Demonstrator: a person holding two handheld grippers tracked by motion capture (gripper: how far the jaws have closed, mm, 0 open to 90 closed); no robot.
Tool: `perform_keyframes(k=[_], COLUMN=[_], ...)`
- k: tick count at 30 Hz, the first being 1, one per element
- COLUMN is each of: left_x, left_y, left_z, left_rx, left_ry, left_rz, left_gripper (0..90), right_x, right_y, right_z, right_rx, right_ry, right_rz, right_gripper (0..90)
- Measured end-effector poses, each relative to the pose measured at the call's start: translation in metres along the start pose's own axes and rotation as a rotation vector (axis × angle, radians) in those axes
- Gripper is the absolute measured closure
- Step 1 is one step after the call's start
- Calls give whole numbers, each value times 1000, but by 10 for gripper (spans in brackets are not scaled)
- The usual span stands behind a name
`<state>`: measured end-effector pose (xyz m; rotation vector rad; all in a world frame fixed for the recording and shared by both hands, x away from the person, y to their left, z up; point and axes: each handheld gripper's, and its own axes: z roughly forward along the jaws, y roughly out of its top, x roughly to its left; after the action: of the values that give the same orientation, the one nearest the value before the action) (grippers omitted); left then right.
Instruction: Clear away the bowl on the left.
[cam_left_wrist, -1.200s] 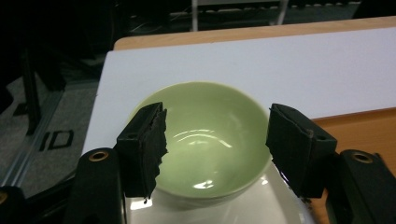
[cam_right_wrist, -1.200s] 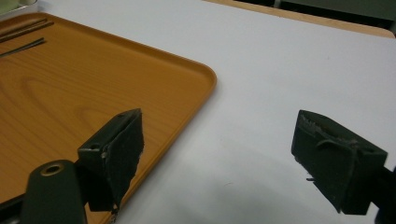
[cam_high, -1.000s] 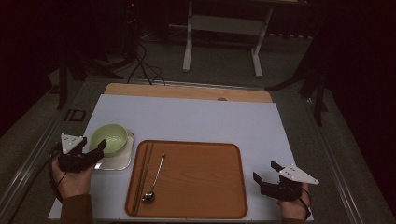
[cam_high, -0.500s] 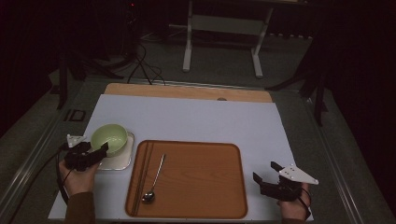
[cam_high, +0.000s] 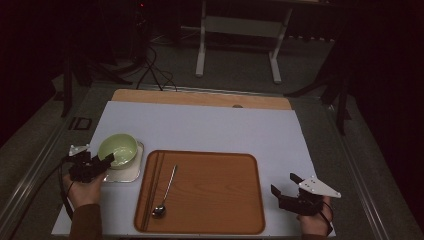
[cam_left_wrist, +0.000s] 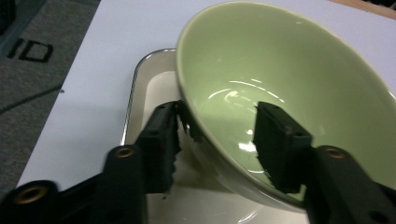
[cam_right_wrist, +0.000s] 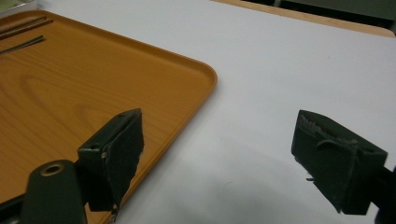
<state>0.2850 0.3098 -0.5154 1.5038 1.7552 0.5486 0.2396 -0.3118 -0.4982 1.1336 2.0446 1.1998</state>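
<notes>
A pale green bowl (cam_high: 118, 148) (cam_left_wrist: 280, 60) stands in a small white dish (cam_high: 125, 172) (cam_left_wrist: 154, 88) at the left of the table. My left gripper (cam_high: 106, 161) (cam_left_wrist: 217, 130) straddles the bowl's near rim, one jaw outside the wall and one inside. Its jaws have just been closing, and a gap still shows between them with only the thin wall inside. My right gripper (cam_high: 283, 183) (cam_right_wrist: 219, 135) stands open over the white mat, right of the wooden tray (cam_high: 215, 195) (cam_right_wrist: 70, 79), with nothing between its fingers.
On the wooden tray lie a metal spoon (cam_high: 167, 192) and dark chopsticks (cam_high: 150, 190) along its left side. A white mat (cam_high: 210, 130) covers the tabletop. Beyond the table's far edge are dark floor, cables and a metal stand (cam_high: 237, 25).
My left gripper has sunk and moved in on the bowl, and its jaws have narrowed around the rim. My right gripper has stayed where it was.
</notes>
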Motion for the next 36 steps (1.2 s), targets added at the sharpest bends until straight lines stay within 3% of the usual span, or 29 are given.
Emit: perform_keyframes(k=[3, 8, 13, 16, 19, 22, 29, 36], left_x=[1, 2, 0, -1, -1, 3, 5, 4], left_y=[-1, -2, -3, -2, -2, -3, -3, -2], left_z=[2, 5, 4, 1, 1, 0, -3, -6], left_rx=[25, 73, 61, 40, 39, 31, 15, -4], left_ry=[2, 5, 11, -9, -6, -33, -36, -75], left_rz=[-3, 5, 5, 3, -3, -44, -53, -65], left_gripper=[668, 745, 796, 840, 840, 839, 835, 834], right_x=[0, 0, 0, 0, 0, 0, 0, 0], right_y=[0, 0, 0, 0, 0, 0, 0, 0], right_z=[0, 0, 0, 0, 0, 0, 0, 0], right_rx=[0, 0, 1, 0, 0, 0, -1, -1], right_ry=[1, 0, 0, 0, 0, 0, 0, 1], right_rz=[-1, -1, 0, -1, 0, 1, 0, 1], right_gripper=[168, 168, 168, 168, 168, 168, 168, 168])
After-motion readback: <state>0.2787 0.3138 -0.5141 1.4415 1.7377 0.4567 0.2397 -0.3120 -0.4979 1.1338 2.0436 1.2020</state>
